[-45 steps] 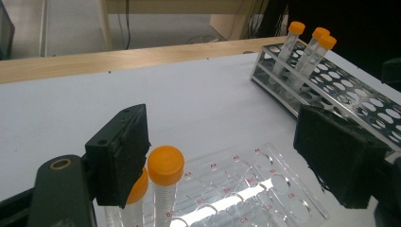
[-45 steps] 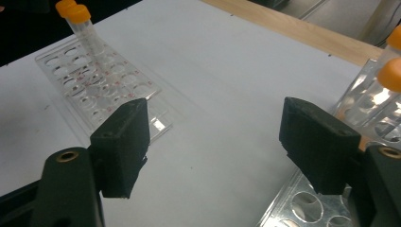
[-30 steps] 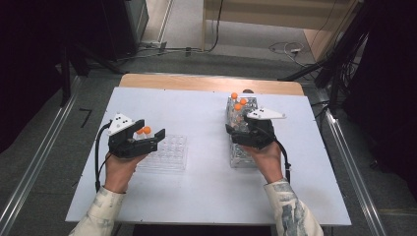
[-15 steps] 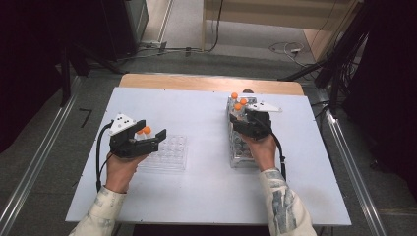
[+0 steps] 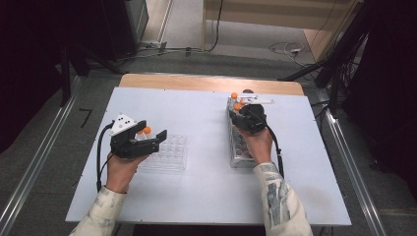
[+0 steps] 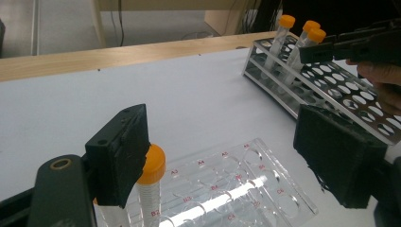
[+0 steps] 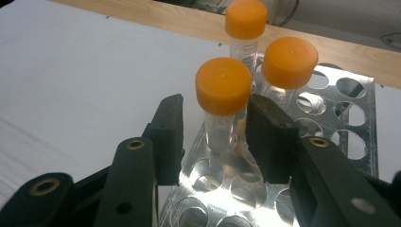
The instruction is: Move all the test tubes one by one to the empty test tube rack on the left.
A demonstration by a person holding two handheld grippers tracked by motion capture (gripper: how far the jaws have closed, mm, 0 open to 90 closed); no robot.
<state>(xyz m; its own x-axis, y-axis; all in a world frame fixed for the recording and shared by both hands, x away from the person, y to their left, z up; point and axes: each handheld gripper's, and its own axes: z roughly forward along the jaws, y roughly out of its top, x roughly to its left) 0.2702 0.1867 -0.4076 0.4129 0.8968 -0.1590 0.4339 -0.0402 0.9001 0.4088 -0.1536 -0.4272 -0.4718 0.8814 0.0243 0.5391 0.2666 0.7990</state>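
**Two grippers at work over a tube rack and a well plate**

A white table top (image 5: 196,191) with a strip of pale wood along its far edge sits on a grey floor; metal rails run down both sides, and dark equipment and loose cables crowd the far end of the room.

On the right half of the table lies a long metal tube rack (image 5: 240,155) with rows of round holes, its long side running away from the person. Three clear tubes with orange screw caps stand upright at its far end. The right gripper (image 7: 215,135) hovers over that end, its jaws moderately open on either side of the nearest tube (image 7: 222,101) — the right jaw lies close against the tube wall, the left jaw stands apart from it, so nothing is clamped. The two other tubes (image 7: 288,66) stand just behind it.

On the left half sits a clear plastic well plate (image 5: 167,152) with red letter-and-number labels by its wells. The left gripper (image 6: 222,156) is above the plate's near-left part, jaws spread wide. Another orange-capped tube (image 6: 150,182) stands upright just beside the left jaw's pad — whether it touches the pad I cannot tell.
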